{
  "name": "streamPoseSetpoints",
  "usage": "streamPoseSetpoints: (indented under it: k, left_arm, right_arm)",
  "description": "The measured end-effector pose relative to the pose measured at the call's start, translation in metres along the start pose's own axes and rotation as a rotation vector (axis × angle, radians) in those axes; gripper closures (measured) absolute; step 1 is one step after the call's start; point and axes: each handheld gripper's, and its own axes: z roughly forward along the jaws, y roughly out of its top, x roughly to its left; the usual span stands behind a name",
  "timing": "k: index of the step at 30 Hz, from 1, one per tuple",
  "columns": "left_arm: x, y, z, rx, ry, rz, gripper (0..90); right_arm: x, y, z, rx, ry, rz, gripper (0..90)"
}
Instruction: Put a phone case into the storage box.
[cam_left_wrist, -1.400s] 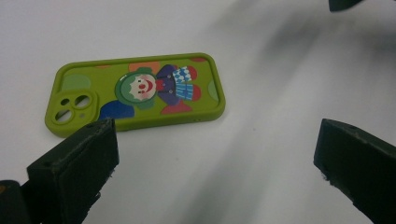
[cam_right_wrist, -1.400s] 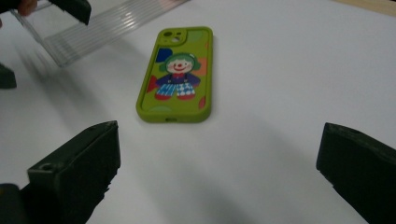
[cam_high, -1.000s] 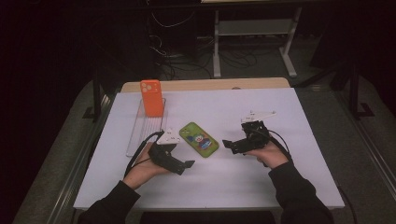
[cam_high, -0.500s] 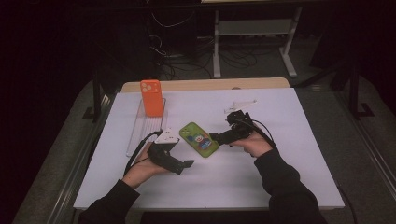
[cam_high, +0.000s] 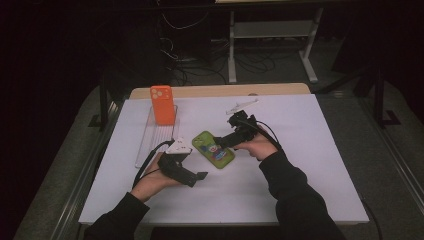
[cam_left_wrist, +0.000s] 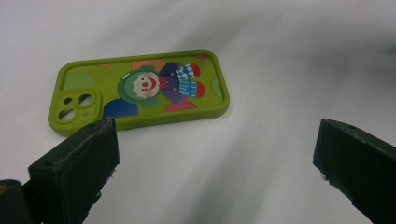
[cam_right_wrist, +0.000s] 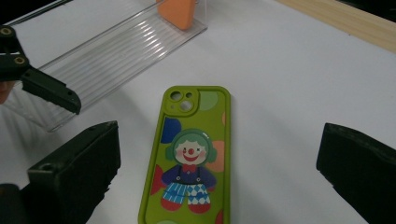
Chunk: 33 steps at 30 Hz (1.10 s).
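While the left claw (cam_high: 192, 176) rests low on the white table (cam_high: 300, 150) with its jaws spread wide and nothing between them, the green phone case (cam_left_wrist: 140, 88) with a clown print lies flat just ahead of its tips, camera cut-outs toward that claw's left jaw. From the other side the right claw (cam_high: 223, 141) hangs over the same case, jaws also set wide apart and holding nothing; in the right gripper view the case (cam_right_wrist: 194, 158) runs straight out between them, its near end cut off by the bottom edge.

Beyond the right claw's left jaw lies a clear ribbed plastic tray (cam_right_wrist: 112, 51), long and shallow. Its near part holds nothing, and at its far end stands an orange phone case (cam_high: 162, 104), upright, cut off at the top edge of the right gripper view. The tip of the left claw shows before the tray in that view.

Farther off, past the right claw, a small whitish object (cam_high: 242, 105) lies on the table, too small to make out.
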Motion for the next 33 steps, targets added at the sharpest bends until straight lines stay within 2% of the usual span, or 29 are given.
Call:
streamPoseSetpoints:
  k: [1, 6, 8, 9, 11, 15, 18, 30, 33]
  left_arm:
    - [0.000, 0.000, 0.000, 0.001, 0.000, 0.000, 0.0]
    - [-0.001, 0.000, 0.000, 0.001, -0.002, -0.017, 0.0]
    - [0.000, 0.000, 0.000, 0.007, 0.000, -0.001, 0.0]
    - [-0.002, 0.000, 0.001, -0.011, -0.003, -0.033, 0.0]
    - [-0.003, 0.000, 0.001, -0.015, -0.004, -0.038, 0.0]
    - [-0.001, 0.000, 0.001, -0.008, -0.003, -0.019, 0.0]
    - [-0.001, 0.000, 0.001, -0.005, -0.002, -0.020, 0.0]
    - [-0.002, 0.000, 0.002, -0.013, -0.003, -0.025, 0.0]
    - [-0.002, -0.001, 0.002, -0.012, -0.005, -0.041, 0.0]
  right_arm:
    - [0.002, 0.002, 0.002, 0.010, -0.004, 0.027, 0.0]
    - [0.005, 0.005, 0.011, 0.047, -0.015, 0.021, 0.0]
    - [0.007, 0.005, 0.015, 0.058, -0.021, 0.027, 0.0]
    - [0.008, 0.004, 0.017, 0.069, -0.021, 0.019, 0.0]
    - [0.012, 0.003, 0.025, 0.096, -0.033, 0.017, 0.0]
    - [0.014, 0.002, 0.031, 0.126, -0.025, 0.006, 0.0]
    - [0.017, 0.001, 0.036, 0.163, -0.035, 0.000, 0.0]
    - [0.022, -0.013, 0.061, 0.247, -0.050, -0.021, 0.0]
    - [0.024, -0.017, 0.066, 0.274, -0.051, -0.033, 0.0]
